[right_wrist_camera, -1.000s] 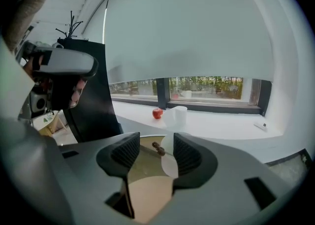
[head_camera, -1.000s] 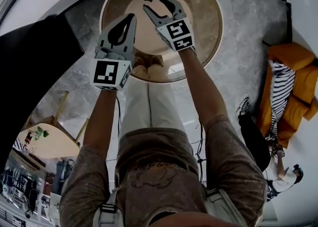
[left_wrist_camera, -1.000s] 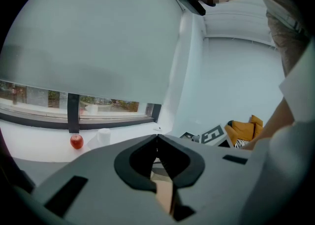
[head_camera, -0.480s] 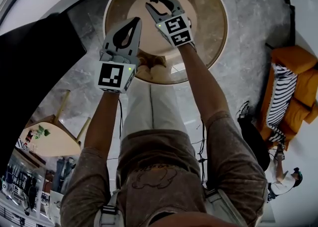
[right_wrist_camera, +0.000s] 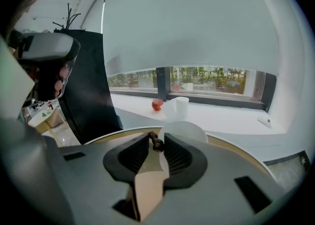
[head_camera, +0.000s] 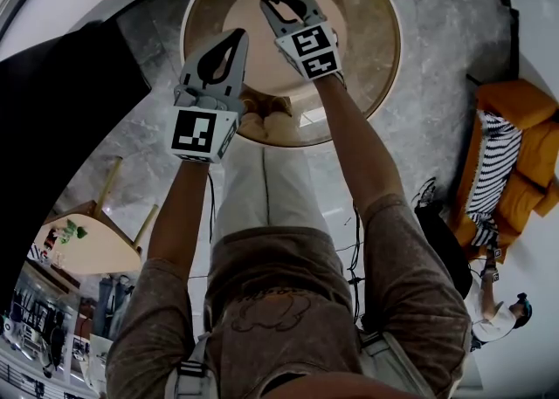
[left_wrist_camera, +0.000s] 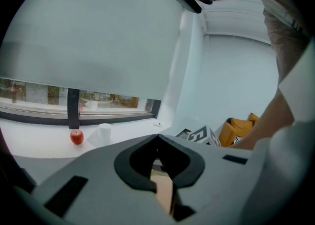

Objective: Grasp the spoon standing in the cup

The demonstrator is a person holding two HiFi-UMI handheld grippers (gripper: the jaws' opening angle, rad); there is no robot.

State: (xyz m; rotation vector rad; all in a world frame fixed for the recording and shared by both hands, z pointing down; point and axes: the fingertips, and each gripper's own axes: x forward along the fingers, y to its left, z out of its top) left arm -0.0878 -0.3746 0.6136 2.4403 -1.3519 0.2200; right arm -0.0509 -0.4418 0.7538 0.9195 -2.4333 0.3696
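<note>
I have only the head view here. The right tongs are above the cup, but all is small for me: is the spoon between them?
Observer: Yes. In the right gripper view the spoon stands with its dark handle tip between the right tongs, which are closing; the pads seem not to press it yet.
Operator: And the left tongs, do they hold something?
Observer: No. The left tongs are shut, tips together, nothing between.
Operator: What lies beyond the cup?
Observer: Beyond the cup is a white sill with a red apple and a white roll.
</note>
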